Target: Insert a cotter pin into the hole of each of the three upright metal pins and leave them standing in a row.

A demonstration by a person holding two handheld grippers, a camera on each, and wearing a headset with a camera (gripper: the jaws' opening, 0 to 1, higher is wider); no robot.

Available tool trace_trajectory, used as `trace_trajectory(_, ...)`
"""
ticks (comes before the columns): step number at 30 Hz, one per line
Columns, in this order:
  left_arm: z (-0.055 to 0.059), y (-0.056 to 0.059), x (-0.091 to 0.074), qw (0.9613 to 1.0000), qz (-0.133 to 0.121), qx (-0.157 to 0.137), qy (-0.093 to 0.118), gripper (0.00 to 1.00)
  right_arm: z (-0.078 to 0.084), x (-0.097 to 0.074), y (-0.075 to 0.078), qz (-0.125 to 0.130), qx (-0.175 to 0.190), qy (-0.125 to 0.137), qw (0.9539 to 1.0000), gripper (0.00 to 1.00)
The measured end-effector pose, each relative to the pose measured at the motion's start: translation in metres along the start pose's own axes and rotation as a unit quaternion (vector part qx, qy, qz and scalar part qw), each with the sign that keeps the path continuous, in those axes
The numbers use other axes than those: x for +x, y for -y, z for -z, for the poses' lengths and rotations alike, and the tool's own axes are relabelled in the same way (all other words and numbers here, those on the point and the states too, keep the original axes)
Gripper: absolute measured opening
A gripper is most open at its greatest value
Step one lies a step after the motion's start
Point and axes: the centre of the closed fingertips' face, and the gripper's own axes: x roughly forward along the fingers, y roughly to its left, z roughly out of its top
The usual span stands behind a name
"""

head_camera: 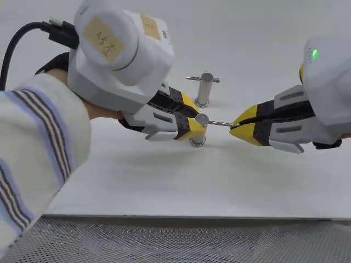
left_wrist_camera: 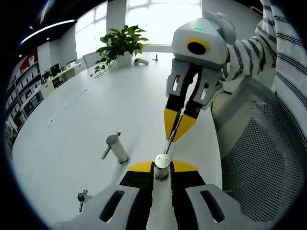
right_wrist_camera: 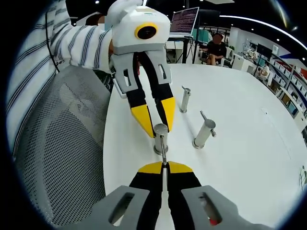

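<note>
The right gripper [head_camera: 236, 125] is clamped on the cotter pin [head_camera: 219, 124], which is held level and aimed straight ahead at the head of the upright pin [head_camera: 197, 141]. That pin is gripped by the left gripper [left_wrist_camera: 162, 168]; entry into the hole cannot be told.

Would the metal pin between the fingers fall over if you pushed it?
Probably tips easily: the metal pin is tall on a small base, which may be why the left gripper steadies it. It looks solid, so likely heavy, stiff.
</note>
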Motion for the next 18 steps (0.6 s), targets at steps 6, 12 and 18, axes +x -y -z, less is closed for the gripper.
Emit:
trace_trajectory(6,-0.001,0.000,0.001,0.9999,-0.004,-0.013,-0.002,0.09,-0.003,0.002,0.000,0.000,-0.004,-0.001,1.0000,0.00)
trace_trajectory(12,0.000,0.001,0.001,1.0000,-0.005,-0.002,-0.006,0.09,-0.010,0.007,-0.003,-0.006,-0.007,0.004,1.0000,0.00)
trace_trajectory(18,-0.001,0.002,0.001,0.9999,-0.006,-0.003,-0.007,0.09,-0.017,0.009,-0.007,-0.013,-0.017,0.007,0.9997,0.00)
